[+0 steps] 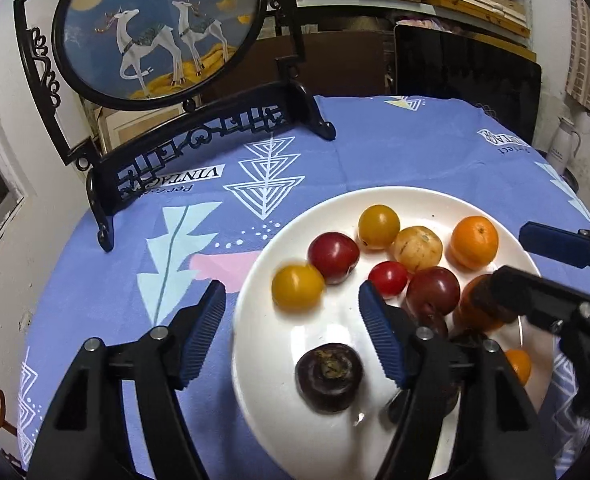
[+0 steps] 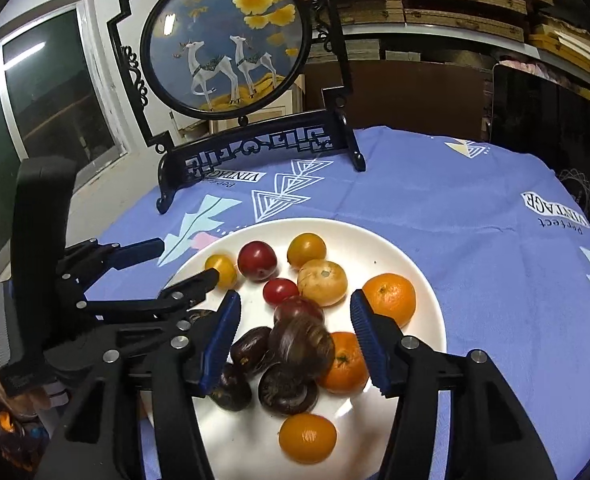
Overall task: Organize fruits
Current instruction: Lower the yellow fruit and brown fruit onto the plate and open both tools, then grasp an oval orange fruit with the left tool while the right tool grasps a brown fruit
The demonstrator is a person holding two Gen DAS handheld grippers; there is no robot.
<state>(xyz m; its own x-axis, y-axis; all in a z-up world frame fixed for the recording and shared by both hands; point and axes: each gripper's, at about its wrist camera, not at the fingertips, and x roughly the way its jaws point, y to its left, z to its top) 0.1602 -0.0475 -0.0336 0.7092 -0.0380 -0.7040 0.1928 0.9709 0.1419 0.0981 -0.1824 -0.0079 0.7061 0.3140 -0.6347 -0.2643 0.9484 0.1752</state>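
Observation:
A white plate (image 1: 255,320) on the violet cloth holds several fruits: yellow, red and dark plums, a mandarin (image 1: 475,242), a cherry tomato (image 1: 389,278) and a dark purple fruit (image 1: 329,376). My left gripper (image 1: 293,292) is open over the plate's left rim, and a blurred yellow fruit (image 1: 298,288) lies between its tips without the pads touching it. My right gripper (image 2: 295,304) is open above the near pile, where a blurred brown fruit (image 2: 301,340) sits among dark ones, untouched. Each gripper shows in the other's view: the right gripper (image 1: 511,254) and the left gripper (image 2: 187,260).
A round deer picture in a black carved stand (image 1: 199,140) rises at the back left of the table. The patterned violet cloth (image 2: 475,220) covers the round table. A dark chair back (image 1: 467,76) and a white jug (image 1: 563,148) stand beyond the far edge.

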